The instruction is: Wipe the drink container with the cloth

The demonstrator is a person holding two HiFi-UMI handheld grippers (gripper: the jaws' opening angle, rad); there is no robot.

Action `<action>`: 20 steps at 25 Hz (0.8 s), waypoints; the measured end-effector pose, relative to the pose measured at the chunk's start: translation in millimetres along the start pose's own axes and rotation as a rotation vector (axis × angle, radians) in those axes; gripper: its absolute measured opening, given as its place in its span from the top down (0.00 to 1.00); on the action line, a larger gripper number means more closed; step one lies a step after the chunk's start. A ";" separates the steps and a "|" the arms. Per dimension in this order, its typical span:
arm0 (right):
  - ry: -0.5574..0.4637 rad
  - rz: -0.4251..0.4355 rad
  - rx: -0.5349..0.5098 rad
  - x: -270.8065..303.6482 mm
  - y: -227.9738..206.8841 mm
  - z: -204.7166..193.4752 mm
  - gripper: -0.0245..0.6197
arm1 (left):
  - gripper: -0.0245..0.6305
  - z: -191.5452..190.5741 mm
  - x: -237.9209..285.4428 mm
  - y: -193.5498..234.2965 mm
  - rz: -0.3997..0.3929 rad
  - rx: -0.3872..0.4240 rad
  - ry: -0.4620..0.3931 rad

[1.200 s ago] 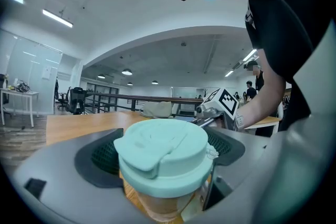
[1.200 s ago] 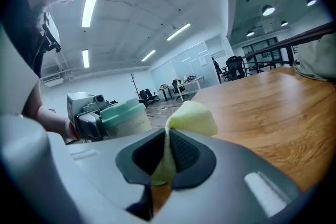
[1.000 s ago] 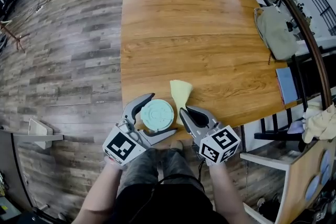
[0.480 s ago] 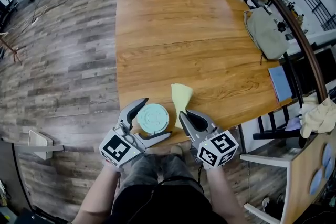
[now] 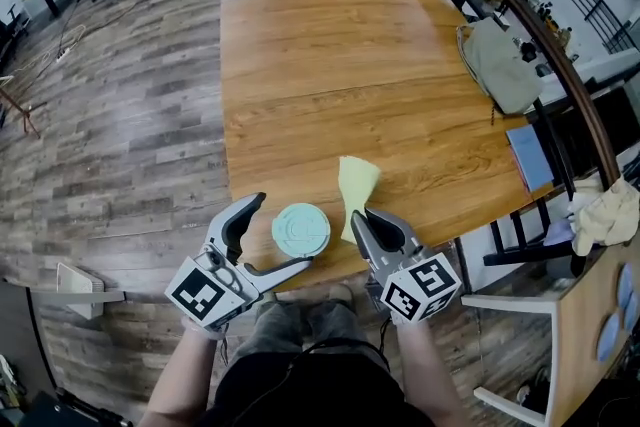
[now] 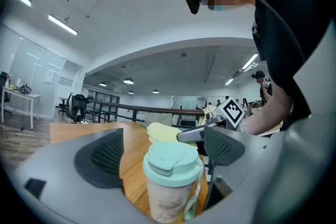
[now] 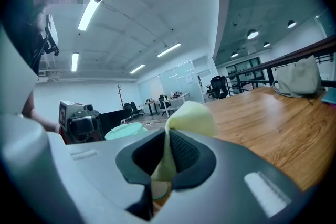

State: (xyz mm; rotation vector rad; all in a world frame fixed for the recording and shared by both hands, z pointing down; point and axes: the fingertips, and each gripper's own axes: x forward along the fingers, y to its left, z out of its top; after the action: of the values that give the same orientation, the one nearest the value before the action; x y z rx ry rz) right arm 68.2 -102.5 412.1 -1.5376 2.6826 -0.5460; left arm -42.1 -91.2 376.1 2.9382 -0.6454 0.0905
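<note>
While the left gripper [image 5: 281, 233] gapes wide around the cup [image 5: 303, 227], the right gripper [image 5: 361, 219] pinches the yellow cloth [image 5: 357, 185]

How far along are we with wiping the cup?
Done: the right tool is shut on the yellow cloth. In hand: the left tool has its jaws apart either side of the upright mint-lidded cup, not gripping it. Left: steadying the cup and wiping it; the cloth sits beside it, apart, so no wiping shows yet.
</note>
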 end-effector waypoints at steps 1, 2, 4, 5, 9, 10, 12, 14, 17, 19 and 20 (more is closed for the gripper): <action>-0.003 -0.008 -0.009 0.0 0.6 1.6 0.92 | 0.24 2.5 -4.2 3.8 0.010 -0.006 -0.011; -0.005 -0.017 -0.021 0.0 1.3 3.1 0.92 | 0.24 4.9 -7.8 7.6 0.018 -0.010 -0.021; -0.010 -0.038 -0.050 -0.3 3.2 5.9 0.92 | 0.26 8.6 -13.9 14.9 0.028 -0.007 -0.034; -0.013 -0.050 -0.066 -0.7 4.4 7.2 0.92 | 0.28 10.3 -16.6 18.2 0.032 0.001 -0.037; -0.018 -0.094 -0.137 -3.4 5.9 13.5 0.92 | 0.42 17.8 -28.5 34.7 0.104 0.042 -0.049; -0.019 -0.106 -0.154 -4.5 4.8 15.5 0.92 | 0.49 19.6 -32.0 40.7 0.135 0.045 -0.057; -0.030 -0.133 -0.181 -6.9 3.0 21.1 0.92 | 0.64 23.3 -39.4 54.6 0.200 0.044 -0.078; -0.049 -0.162 -0.197 -9.6 2.6 27.9 0.92 | 0.83 27.8 -47.0 69.1 0.272 0.045 -0.091; -0.072 -0.195 -0.204 -13.3 6.2 34.1 0.92 | 0.97 37.6 -56.4 80.9 0.321 0.049 -0.111; -0.079 -0.214 -0.211 -14.4 10.5 34.5 0.92 | 0.97 41.9 -58.5 84.3 0.308 0.059 -0.118; -0.083 -0.227 -0.211 -14.8 12.5 34.0 0.92 | 0.97 43.0 -58.9 86.1 0.300 0.064 -0.120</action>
State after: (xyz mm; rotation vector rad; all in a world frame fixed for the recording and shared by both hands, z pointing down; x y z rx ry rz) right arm 71.3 -94.4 373.9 -1.8875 2.5909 -0.1980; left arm -130.5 -150.4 338.5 2.8994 -1.1181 -0.0365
